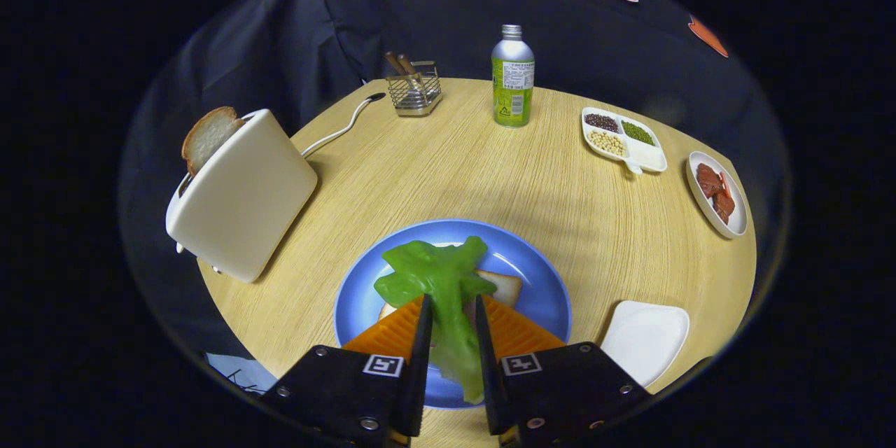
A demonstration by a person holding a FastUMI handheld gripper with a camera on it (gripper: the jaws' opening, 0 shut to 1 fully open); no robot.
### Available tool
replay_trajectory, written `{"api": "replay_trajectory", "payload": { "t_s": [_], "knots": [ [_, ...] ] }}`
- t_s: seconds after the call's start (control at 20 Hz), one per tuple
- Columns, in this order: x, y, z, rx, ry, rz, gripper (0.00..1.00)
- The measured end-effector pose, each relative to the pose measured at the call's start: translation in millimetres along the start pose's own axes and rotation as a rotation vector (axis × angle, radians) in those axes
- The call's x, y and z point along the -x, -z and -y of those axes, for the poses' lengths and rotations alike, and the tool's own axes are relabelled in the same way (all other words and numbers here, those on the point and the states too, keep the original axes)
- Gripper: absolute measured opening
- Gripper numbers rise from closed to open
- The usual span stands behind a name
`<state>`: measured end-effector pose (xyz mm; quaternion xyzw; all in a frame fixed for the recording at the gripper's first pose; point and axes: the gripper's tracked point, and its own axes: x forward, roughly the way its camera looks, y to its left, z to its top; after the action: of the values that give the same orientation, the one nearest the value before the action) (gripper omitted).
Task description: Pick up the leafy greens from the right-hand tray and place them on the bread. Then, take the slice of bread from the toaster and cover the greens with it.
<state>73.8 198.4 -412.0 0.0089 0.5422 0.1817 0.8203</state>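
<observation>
One claw (451,308), narrowed onto the stem of the leafy greens (437,280), a finger (422,343) pressing at each side of the leaf. Held over the blue plate (539,287) at the near edge of the bench (490,182), with the broad ruffled end of the leaf spread just beyond the fingertips and across the slice of bread (505,287) lying on that plate. Whether leaf and bread touch: cannot tell.

Toward the left edge of the bench, a cream toaster (241,199), tilted in the view, with a second slice of bread (208,136) standing up out of its slot and a white cord (343,127) trailing off toward the far edge. At the far edge, a small wire basket (414,89) holding brown sticks, and just to its right an upright green-labelled bottle (512,77) with a silver cap. Toward the far right, a white divided dish (623,140) with dark, green and pale beans in separate compartments. At the right edge, a white oval tray (735,220) carrying reddish pieces. Near the right-hand near edge, well apart from the plate, a bare white tray (644,339).
</observation>
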Motion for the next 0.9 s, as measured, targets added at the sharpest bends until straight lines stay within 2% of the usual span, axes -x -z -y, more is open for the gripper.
{"api": "replay_trajectory", "payload": {
  "t_s": [0.05,0.1,0.15,0.3,0.4,0.65,0.9],
  "knots": [
    [2.3,-4.6,1.1,0.017,0.013,0.013,0.40],
    [4.0,-7.8,1.5,0.035,0.030,0.025,0.49],
    [5.9,-12.1,2.7,0.046,0.044,0.034,0.50],
    [12.2,-19.2,-8.1,0.044,0.044,0.039,0.68],
    [11.9,-21.9,-10.9,0.042,0.053,0.041,0.74],
    [14.5,-19.4,-17.8,0.056,0.079,0.028,0.77],
    [46.1,-50.7,-34.3,0.044,0.077,0.081,0.81]
  ]
}}
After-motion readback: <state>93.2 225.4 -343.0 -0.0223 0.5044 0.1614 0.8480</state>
